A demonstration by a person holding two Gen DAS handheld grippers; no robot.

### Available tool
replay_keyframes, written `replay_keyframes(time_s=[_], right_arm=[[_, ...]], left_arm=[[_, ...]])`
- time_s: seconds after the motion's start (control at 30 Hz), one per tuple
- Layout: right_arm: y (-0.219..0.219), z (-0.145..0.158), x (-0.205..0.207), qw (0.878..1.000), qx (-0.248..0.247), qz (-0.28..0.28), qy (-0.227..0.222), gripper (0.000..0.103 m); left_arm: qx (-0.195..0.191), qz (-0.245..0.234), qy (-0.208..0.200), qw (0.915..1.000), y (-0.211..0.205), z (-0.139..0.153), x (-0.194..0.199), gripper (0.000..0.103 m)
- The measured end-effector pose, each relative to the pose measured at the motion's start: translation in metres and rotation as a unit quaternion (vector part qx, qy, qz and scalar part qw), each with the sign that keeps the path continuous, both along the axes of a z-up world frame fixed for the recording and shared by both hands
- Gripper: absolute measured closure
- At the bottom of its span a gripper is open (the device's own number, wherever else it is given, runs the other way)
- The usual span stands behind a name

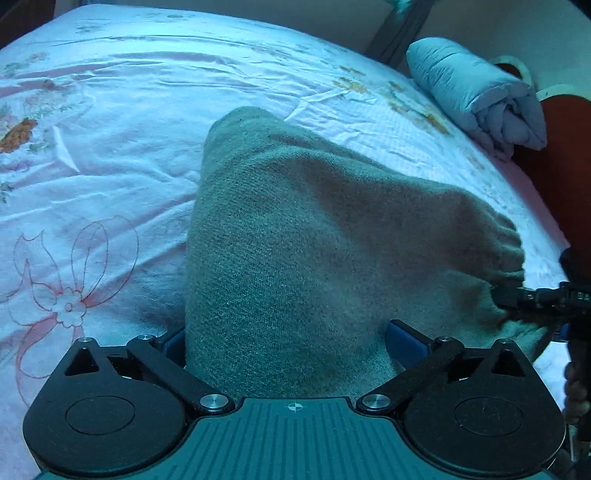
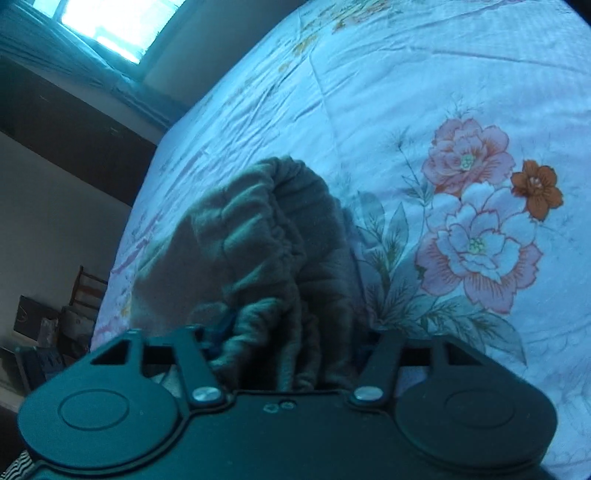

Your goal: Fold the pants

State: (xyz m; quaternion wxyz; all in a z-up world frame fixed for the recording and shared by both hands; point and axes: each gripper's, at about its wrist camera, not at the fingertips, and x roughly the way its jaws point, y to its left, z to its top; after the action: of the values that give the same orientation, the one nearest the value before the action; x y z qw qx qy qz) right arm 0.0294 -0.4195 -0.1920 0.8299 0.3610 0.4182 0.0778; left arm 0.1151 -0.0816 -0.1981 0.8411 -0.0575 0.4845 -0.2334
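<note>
Grey-green knit pants (image 1: pixel 295 221) lie in a folded heap on the floral bed sheet (image 1: pixel 110 147). My left gripper (image 1: pixel 288 339) stands open and wide, its blue fingers (image 1: pixel 404 338) on either side of the near end of the cloth. At the right edge, my right gripper (image 1: pixel 517 301) pinches the gathered waistband end. In the right wrist view the bunched elastic waistband of the pants (image 2: pixel 251 240) fills the gap of my right gripper (image 2: pixel 291 339), which is shut on it; one blue finger (image 2: pixel 223 330) shows and the other is hidden by cloth.
A rolled pale blue quilt (image 1: pixel 476 96) lies at the bed's far right edge, beside a red-brown surface (image 1: pixel 561 155). Past the bed's left side are a dark cabinet (image 2: pixel 55 122), a window (image 2: pixel 110 26) and floor clutter (image 2: pixel 44 325). Sheet (image 2: pixel 443 92) spreads to the right.
</note>
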Motion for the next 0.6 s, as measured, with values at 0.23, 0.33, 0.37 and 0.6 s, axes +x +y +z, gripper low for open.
replay_keyframes(time_s=[0.23,0.33,0.37,0.6], right_arm=[[0.001,0.004,-0.007,1.0,-0.007,-0.012,-0.007,0.063],[0.001,0.004,-0.009,1.0,-0.005,-0.018,-0.007,0.063],[0.001,0.005,-0.01,1.0,-0.006,-0.018,-0.008,0.063],[0.015,0.014,-0.009,0.999,-0.037,-0.022,-0.017,0.067]], left_arm=[[-0.009,0.0,0.036,0.9993,0.004,0.001,0.009,0.0],[-0.038,-0.005,0.008,0.9992,0.015,-0.003,-0.002,0.0],[-0.034,-0.009,0.004,0.9994,0.014,-0.004,-0.004,0.0],[0.051,-0.019,0.026,0.9982,-0.015,0.013,0.008,0.028]])
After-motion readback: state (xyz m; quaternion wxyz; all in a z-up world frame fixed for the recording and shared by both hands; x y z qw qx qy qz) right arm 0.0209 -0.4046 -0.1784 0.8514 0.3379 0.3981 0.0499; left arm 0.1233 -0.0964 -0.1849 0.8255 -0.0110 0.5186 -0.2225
